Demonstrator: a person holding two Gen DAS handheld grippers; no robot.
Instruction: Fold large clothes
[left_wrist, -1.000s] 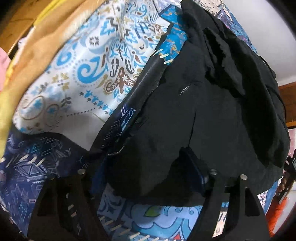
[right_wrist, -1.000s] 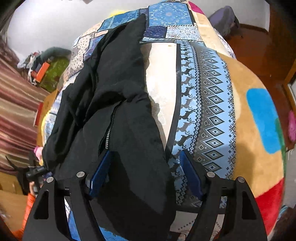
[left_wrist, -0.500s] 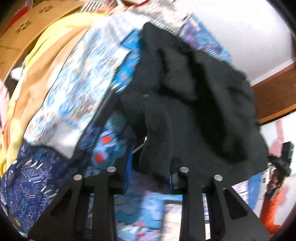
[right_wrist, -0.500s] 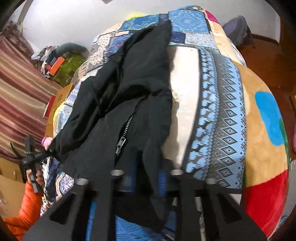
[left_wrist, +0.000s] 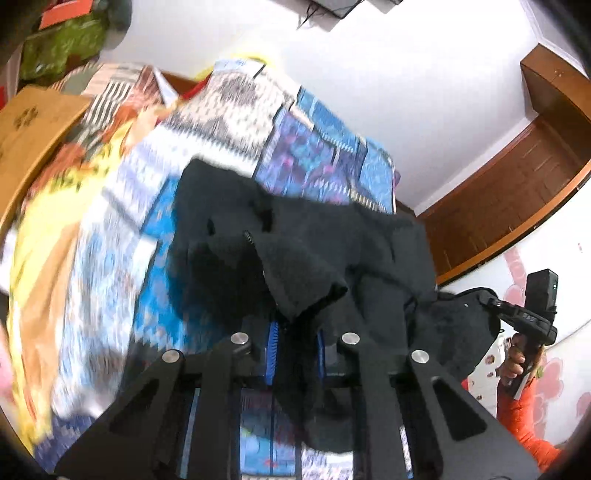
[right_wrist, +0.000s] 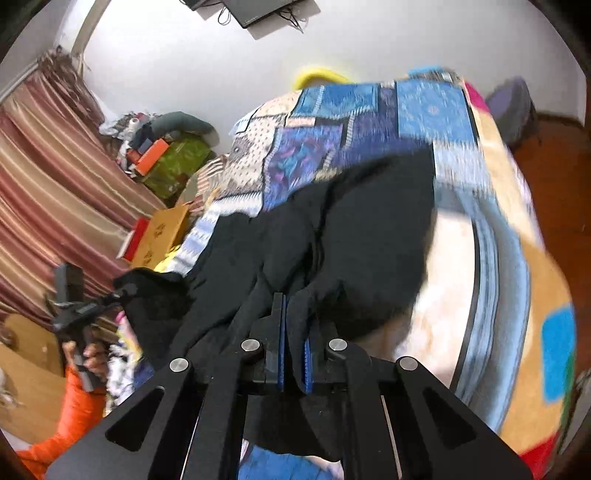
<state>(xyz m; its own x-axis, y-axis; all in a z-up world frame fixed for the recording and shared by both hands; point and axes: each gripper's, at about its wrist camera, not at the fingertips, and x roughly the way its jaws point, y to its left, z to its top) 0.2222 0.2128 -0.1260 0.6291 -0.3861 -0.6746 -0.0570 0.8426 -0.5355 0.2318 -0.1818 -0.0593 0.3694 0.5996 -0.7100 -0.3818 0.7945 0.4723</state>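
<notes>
The left gripper (left_wrist: 295, 345) had just been closing, and its 2 blue-padded jaws pinched a fold of the black jacket (left_wrist: 306, 258). The right gripper (right_wrist: 293, 354) was pressed together on another edge of the same jacket (right_wrist: 351, 236), the cloth bunched between its pads. The garment hung between both grippers, its far part lying on the patchwork bedspread (right_wrist: 417, 110).

Only the left wrist view showed the jacket's zipper teeth (left_wrist: 249, 236) and a brown wooden door (left_wrist: 517, 192), plus the right gripper held by a hand (left_wrist: 515, 360) in an orange sleeve (left_wrist: 524, 417). Only the right wrist view showed a striped curtain (right_wrist: 55, 177), a cardboard box (right_wrist: 162, 232) whose contents were hidden, and a green bag (right_wrist: 173, 162) with an orange box (right_wrist: 151, 151) and other clutter piled on it.
</notes>
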